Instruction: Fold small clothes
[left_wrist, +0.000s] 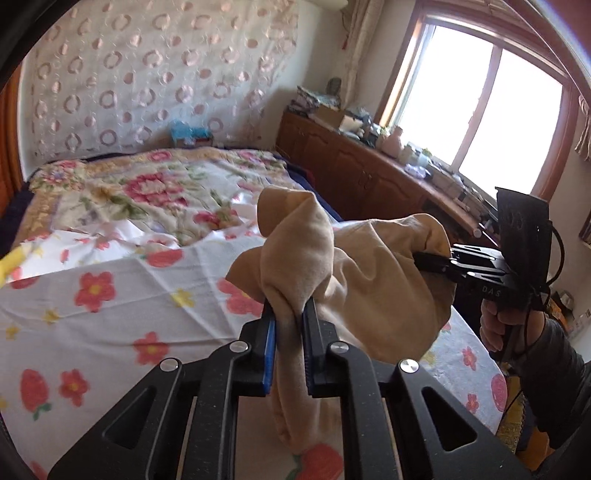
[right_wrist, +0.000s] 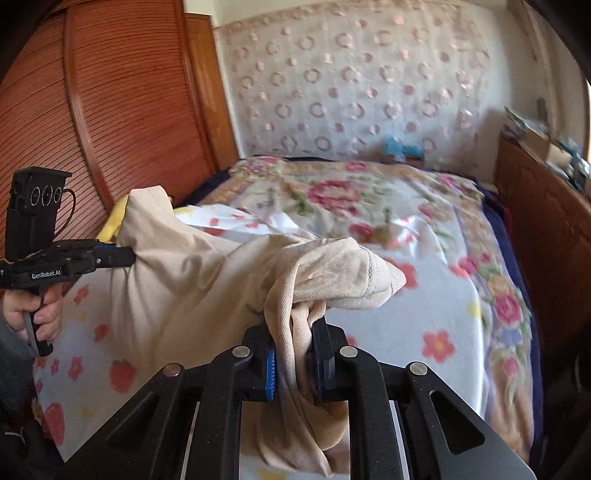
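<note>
- The left hand-held gripper is clamped on a bunched corner of a beige garment; its blue-padded jaws stand nearly together, with cloth squeezed between them and trailing down below.
- The right hand-held gripper pinches another bunch of the same garment, jaws drawn in tight on the fabric, which spills down through the gap.
- In the left wrist view the right hand-held gripper comes in from the right side, its tips buried in the garment's far edge; a hand in a dark sleeve grips its handle.
- In the right wrist view the left hand-held gripper bites the garment's left edge, with a hand on its handle.
- The garment hangs between the two grips above the bed, sagging in the middle; whether its lowest folds touch the bed I cannot tell.
- The bed's flowered sheet lies open and mostly flat beyond and beside the garment, with a floral blanket rumpled further back.
- A yellow cloth shows just behind the garment's left edge.
- A louvred wooden door bounds the bed on one side; a wooden cabinet under a window runs along the other, close to the mattress edge.
</note>
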